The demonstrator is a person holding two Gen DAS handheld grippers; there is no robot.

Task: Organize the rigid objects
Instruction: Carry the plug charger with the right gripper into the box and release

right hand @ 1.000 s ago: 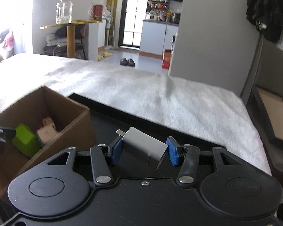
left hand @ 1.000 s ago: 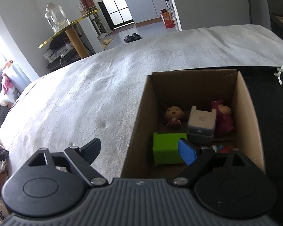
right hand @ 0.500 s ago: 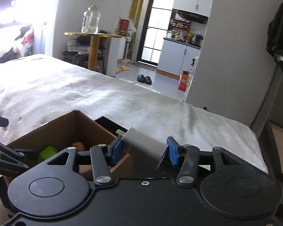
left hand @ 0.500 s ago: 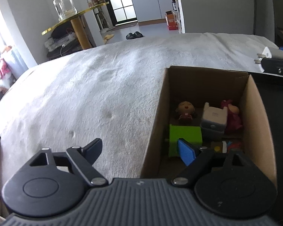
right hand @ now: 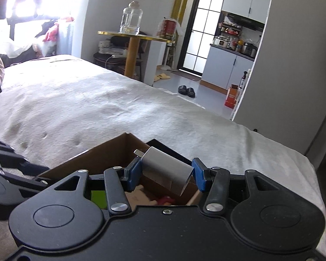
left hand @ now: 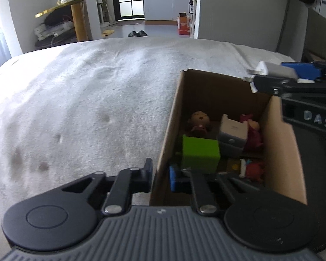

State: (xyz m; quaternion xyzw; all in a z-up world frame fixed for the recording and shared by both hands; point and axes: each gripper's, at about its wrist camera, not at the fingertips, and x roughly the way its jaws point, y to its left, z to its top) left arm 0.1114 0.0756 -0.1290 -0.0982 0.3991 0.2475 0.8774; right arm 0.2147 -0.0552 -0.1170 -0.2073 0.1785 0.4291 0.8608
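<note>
Over cardboard box (right hand: pixel 110 152), right gripper (right hand: pixel 166 175) clamping charger (right hand: pixel 163 169) (tilted), left gripper (left hand: pixel 160 176) pinching box wall

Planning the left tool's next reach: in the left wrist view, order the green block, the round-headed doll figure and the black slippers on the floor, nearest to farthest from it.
1. green block: inside the cardboard box, just ahead of the left tool, slightly right.
2. round-headed doll figure: behind the block, at the box's far end.
3. black slippers: on the floor beyond the bed.
</note>
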